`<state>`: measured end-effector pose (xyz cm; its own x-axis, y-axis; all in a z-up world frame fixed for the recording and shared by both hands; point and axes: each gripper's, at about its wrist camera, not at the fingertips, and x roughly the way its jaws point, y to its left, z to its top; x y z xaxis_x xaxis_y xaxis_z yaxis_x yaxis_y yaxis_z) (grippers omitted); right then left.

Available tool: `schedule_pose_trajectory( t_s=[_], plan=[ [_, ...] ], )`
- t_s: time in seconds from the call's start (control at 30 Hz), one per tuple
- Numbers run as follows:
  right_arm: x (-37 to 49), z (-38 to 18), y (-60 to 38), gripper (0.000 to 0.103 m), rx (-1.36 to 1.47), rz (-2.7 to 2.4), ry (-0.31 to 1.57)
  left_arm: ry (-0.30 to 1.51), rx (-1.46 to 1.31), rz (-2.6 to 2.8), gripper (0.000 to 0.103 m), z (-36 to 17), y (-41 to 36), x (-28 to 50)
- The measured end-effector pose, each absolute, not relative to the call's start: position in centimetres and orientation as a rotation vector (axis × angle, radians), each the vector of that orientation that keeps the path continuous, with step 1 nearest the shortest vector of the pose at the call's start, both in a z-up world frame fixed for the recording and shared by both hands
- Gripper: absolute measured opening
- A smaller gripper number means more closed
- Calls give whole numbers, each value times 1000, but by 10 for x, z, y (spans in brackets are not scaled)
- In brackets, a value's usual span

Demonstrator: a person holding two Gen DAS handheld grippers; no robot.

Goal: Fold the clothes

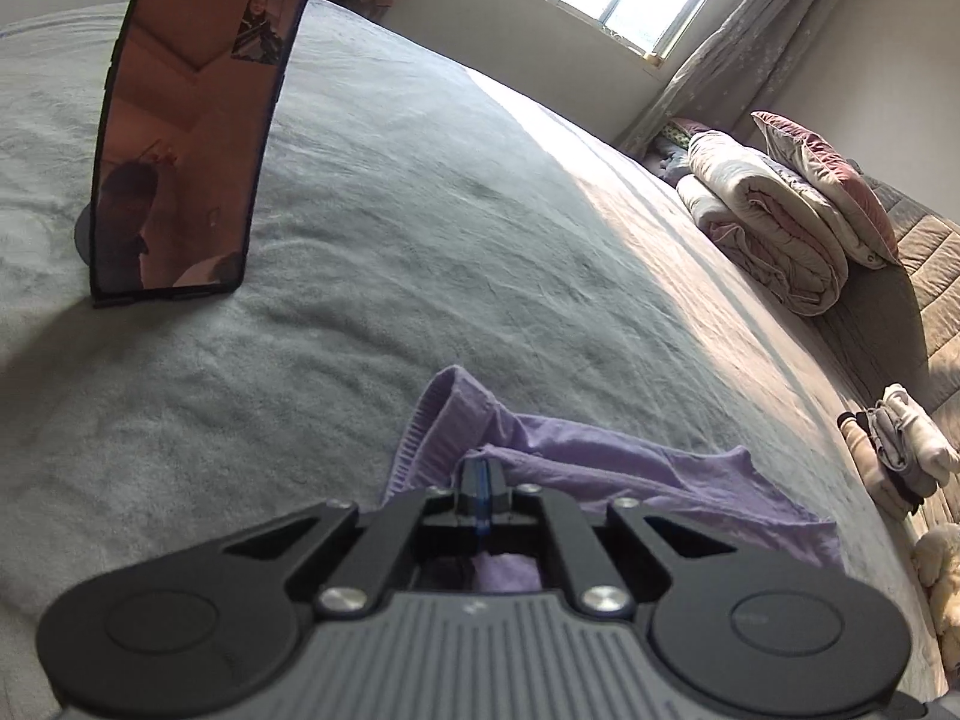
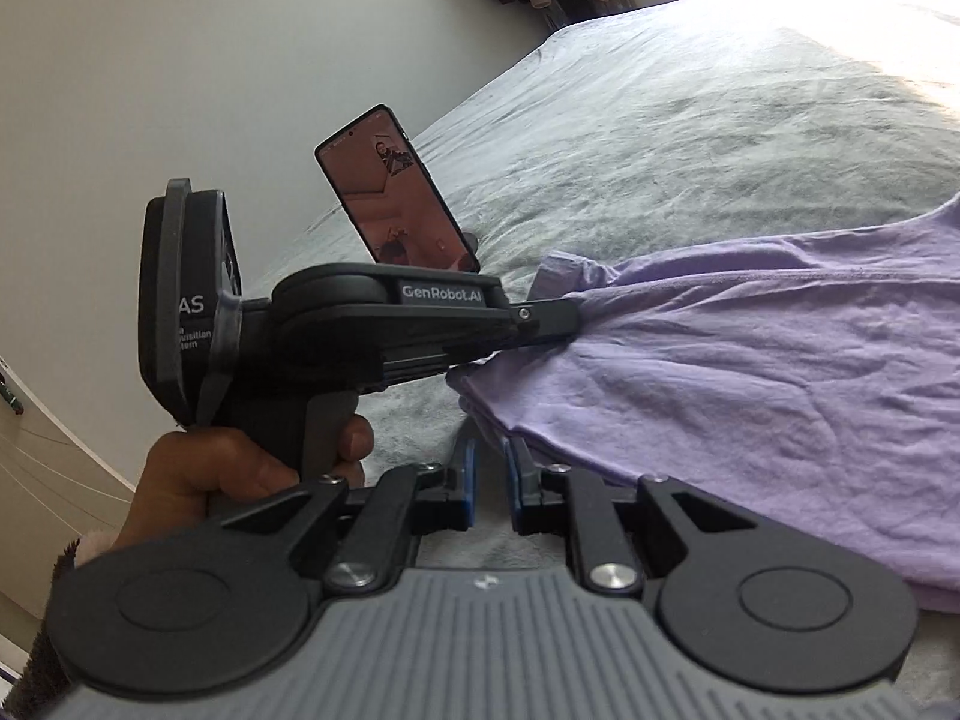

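A lilac T-shirt [image 2: 750, 372] lies spread on the grey blanket of the bed [image 1: 420, 210], its ribbed neckband turned up towards the left wrist camera. The left claw [image 1: 480, 474] is pinched tight on a fold of the shirt close to that neckband; in the right wrist view the cloth bunches into the tips and creases fan away from them, so this grip seems meant to anchor one corner while the rest is arranged. The hand [image 2: 240, 468] holding that tool squeezes its trigger, which fits a firm clamp. The right claw [image 2: 486, 480] stands a little apart, its blue pads narrowly separated with nothing between them, just beside the shirt's near folded edge; it looks poised to take that edge so both corners can be lifted or drawn over together. A phone [image 1: 192, 120] is propped upright on the blanket, screen towards the work. Small folded garments [image 1: 894, 450] sit at the far side, probably finished pieces kept out of the way.
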<state>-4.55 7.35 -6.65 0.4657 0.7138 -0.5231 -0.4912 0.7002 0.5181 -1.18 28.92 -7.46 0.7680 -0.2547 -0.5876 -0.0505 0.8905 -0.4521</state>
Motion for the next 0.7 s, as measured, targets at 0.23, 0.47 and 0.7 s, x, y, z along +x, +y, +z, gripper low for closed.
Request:
schedule_pose_trajectory(
  t_s=[0.23, 0.47, 0.7],
  plan=[
    [-44, -56, 15, 35, 326, 630, 737, 576, -476, -139, 4, -57, 297, -29],
    [-53, -62, -42, 42, 169, 435, 624, 579, -351, -317, 4, -65, 282, -49],
    [-62, -90, -79, 42, 93, 333, 617, 605, -302, -290, 3, -93, 300, -70]
  ],
)
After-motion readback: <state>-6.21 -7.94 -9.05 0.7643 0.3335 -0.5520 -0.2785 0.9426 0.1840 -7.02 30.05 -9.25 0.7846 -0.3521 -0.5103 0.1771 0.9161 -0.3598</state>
